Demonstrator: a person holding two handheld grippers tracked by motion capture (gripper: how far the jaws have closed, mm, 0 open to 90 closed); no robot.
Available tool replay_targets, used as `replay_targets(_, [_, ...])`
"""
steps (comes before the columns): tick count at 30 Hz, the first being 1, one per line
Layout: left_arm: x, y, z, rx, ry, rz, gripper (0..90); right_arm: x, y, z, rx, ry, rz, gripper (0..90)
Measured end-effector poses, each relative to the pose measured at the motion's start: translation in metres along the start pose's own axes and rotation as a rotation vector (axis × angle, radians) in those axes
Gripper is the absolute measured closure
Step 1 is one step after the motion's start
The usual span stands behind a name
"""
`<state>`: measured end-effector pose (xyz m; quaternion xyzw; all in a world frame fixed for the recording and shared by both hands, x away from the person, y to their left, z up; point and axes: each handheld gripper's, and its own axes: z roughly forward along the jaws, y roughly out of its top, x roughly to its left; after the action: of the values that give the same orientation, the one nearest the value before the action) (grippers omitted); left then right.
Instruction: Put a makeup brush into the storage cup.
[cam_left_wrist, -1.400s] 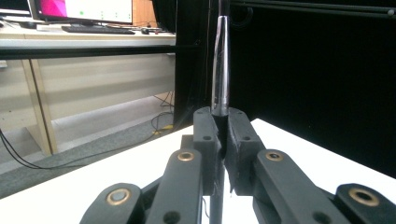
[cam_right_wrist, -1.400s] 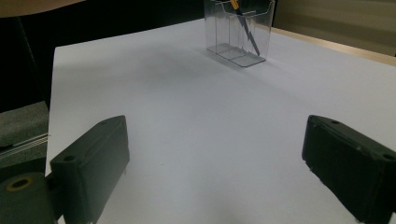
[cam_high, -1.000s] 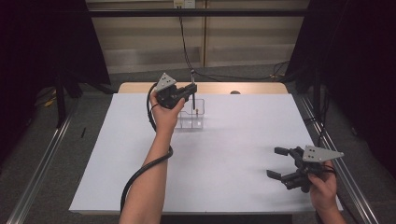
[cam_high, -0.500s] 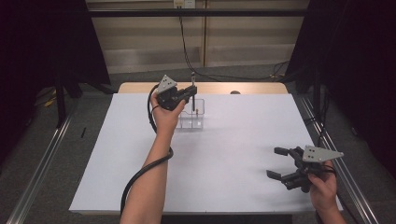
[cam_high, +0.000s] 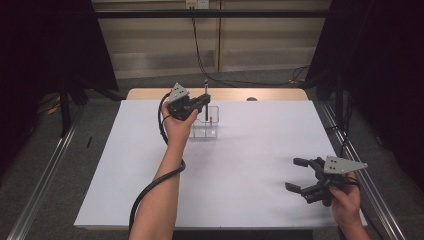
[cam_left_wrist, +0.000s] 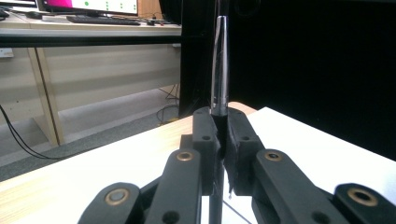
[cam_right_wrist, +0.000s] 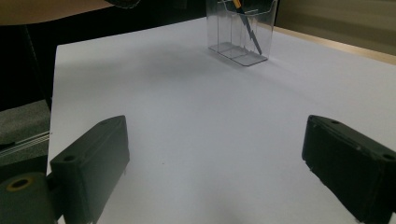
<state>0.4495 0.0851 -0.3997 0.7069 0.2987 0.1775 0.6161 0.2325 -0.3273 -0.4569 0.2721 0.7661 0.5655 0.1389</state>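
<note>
Covering most of the table (cam_high: 240, 200) is a white sheet, and near its far edge stands a clear plastic holder (cam_high: 206, 127) with compartments; one pen with an orange end (cam_right_wrist: 246, 28) already leans inside it. Your left gripper (cam_high: 200, 102) sits just beside and above that holder, jaws clamped tight on a dark pen (cam_high: 205, 100) — the left gripper view confirms the pads pinching its barrel (cam_left_wrist: 218, 79). The pen's long axis runs upright, its lower end directed down toward the holder; exactly which compartment lies beneath cannot be told. The coming move, as I judge it, turns on keeping that axis vertical over an opening. Your right gripper (cam_high: 305, 175) rests well apart at the near right corner, jaws spread wide, nothing between them — the left hand is plainly nearer.
</note>
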Motion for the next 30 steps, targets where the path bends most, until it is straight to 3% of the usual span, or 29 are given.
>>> replay_targets(5, [0.0, -0.005, 0.001, -0.008, -0.005, -0.017, 83.9, 0.0, 0.0, 0.0, 0.002, 0.002, -0.001, 7.2])
replay_targets(30, [0.0, -0.02, 0.003, 0.008, 0.006, -0.014, 83.8, 0.0, 0.0, 0.0, -0.002, 0.002, 0.0, 7.2])
